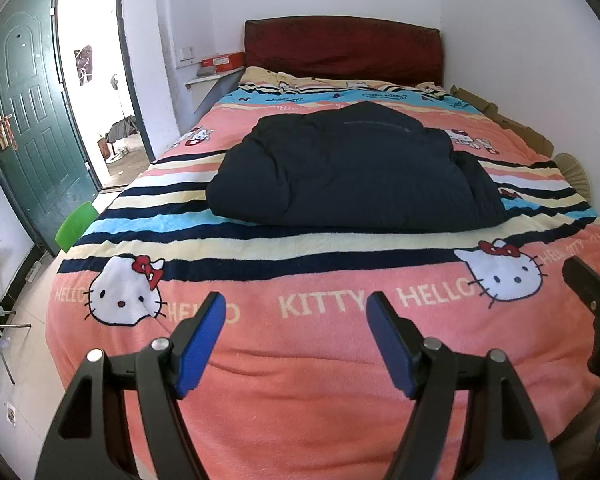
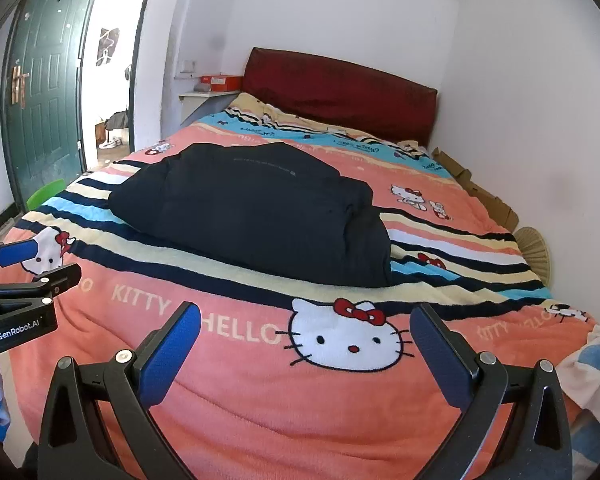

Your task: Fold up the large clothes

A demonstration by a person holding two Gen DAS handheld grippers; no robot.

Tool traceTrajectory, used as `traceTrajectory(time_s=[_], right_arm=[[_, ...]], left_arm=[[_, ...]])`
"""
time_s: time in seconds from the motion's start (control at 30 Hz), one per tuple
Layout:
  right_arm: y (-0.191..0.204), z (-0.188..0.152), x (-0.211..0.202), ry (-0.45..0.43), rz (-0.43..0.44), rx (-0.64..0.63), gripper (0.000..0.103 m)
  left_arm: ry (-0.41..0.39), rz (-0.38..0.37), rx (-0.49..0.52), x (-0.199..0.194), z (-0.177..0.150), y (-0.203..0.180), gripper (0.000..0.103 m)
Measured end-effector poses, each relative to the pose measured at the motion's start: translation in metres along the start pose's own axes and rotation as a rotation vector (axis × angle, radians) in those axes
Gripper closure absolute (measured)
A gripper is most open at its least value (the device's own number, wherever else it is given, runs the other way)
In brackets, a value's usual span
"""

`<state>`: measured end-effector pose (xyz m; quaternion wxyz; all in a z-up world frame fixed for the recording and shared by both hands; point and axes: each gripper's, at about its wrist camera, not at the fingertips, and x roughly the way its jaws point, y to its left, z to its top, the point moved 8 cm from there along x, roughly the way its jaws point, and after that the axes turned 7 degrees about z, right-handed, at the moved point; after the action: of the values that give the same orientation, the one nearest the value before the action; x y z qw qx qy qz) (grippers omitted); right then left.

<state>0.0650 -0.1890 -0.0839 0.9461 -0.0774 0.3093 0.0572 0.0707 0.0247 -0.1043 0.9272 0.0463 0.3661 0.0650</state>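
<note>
From the left wrist, the left gripper [image 1: 296, 304] held its blue-padded fingers [image 1: 204, 332] apart and empty above the pink cartoon-cat blanket [image 1: 300, 380]; the folded dark navy padded jacket [image 1: 352, 168] lay mid-bed. From the right wrist, the right gripper [image 2: 306, 316] likewise gaped empty, the jacket [image 2: 252, 208] beyond.

Hello Kitty blanket [image 1: 300, 360], red headboard [image 1: 342, 50], green door [image 1: 24, 112] open.

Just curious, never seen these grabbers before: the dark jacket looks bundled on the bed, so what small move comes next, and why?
Probably nothing more than drawing back: the dark jacket already lies folded compactly on the blanket, and both the left gripper and right gripper are open and empty.
</note>
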Motion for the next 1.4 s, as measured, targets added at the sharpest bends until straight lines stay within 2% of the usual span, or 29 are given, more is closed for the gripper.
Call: traceTrajectory(time_s=[1.4], right_arm=[[-0.019, -0.02, 0.017, 0.069, 0.018, 0.096, 0.0]], left_arm=[[-0.006, -0.005, 0.024, -0.004, -0.005, -0.006, 0.032]])
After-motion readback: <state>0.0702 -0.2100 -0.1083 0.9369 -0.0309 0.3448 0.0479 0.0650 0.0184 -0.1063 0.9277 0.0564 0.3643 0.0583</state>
